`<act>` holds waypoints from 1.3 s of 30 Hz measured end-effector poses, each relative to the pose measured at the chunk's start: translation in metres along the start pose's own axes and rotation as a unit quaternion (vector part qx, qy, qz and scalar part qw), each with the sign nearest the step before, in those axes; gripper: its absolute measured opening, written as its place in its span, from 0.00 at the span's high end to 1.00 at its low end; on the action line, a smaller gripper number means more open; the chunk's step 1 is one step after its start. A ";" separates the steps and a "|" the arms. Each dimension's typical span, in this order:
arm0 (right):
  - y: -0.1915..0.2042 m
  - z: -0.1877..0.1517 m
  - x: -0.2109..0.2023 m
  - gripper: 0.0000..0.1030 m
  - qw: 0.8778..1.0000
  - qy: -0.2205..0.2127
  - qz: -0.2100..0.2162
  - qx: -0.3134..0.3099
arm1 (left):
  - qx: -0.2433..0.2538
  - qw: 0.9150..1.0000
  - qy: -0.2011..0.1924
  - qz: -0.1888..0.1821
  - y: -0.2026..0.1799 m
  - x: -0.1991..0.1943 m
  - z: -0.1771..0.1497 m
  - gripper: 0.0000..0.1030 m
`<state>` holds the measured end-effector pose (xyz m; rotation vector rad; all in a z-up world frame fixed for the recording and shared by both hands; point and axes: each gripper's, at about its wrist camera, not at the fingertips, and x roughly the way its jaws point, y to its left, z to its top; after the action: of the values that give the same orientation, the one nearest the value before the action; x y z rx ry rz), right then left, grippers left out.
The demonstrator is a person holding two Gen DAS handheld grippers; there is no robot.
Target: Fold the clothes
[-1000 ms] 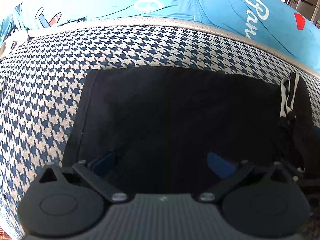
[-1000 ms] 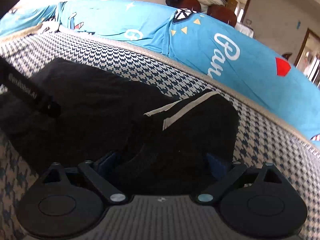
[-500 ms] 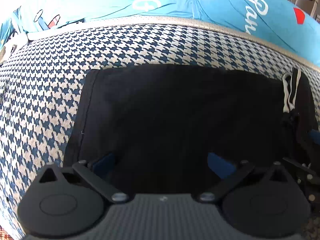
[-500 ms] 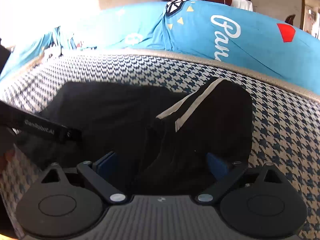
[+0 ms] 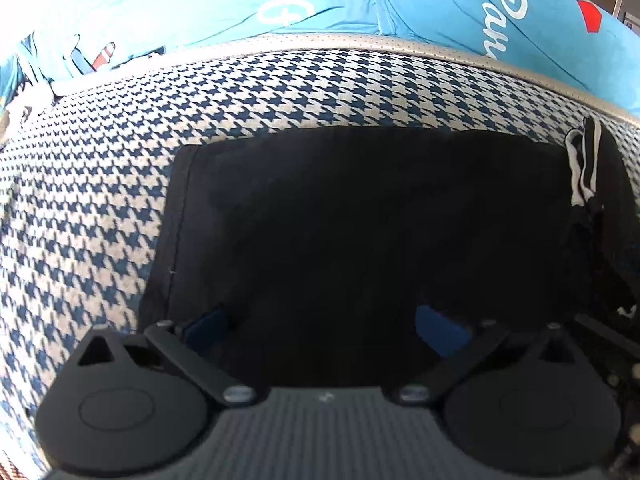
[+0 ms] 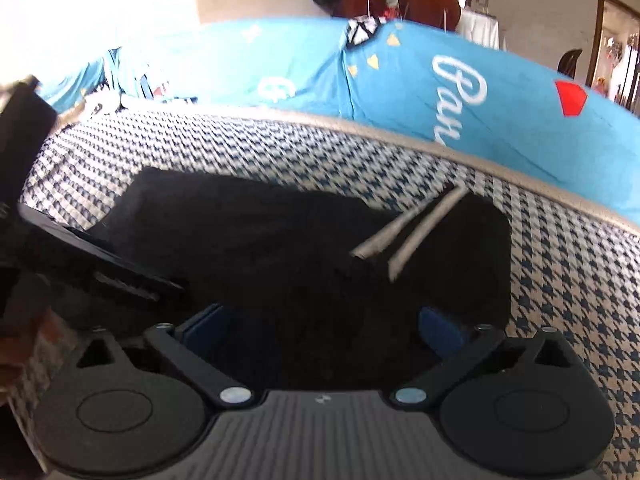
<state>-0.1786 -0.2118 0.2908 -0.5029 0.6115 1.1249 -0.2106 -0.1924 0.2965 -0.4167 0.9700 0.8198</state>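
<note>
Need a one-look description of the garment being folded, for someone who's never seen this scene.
Find the blue-and-white houndstooth surface, bordered at the back by a bright blue printed cloth. The black garment lies flat on the houndstooth. It is the only plain black item there, with two white stripes at its right end.

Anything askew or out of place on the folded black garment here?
Mostly tidy: the black garment lies flat and squared on the houndstooth cushion. Only its right end looks untidy, where the white-striped part sits bunched and slanted.
</note>
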 end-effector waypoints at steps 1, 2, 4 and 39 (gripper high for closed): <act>0.004 0.000 -0.003 0.00 1.000 -0.001 0.000 -0.003 | -0.001 1.000 0.000 0.000 0.002 0.000 0.000 0.00; 0.009 -0.001 -0.004 0.00 1.000 -0.002 0.002 -0.007 | -0.003 1.000 0.001 0.000 0.004 0.000 0.000 0.00; 0.018 -0.002 -0.008 0.00 1.000 -0.004 0.006 -0.015 | -0.008 1.000 0.001 0.004 0.011 0.000 0.001 0.00; 0.136 -0.009 0.004 0.45 0.970 -0.032 0.164 -0.175 | -0.141 0.989 0.033 -0.018 0.147 0.012 0.019 0.00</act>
<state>-0.3060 -0.1670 0.2726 -0.6799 0.4494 1.5728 -0.3091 -0.0815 0.3017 -0.7074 0.9070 0.9177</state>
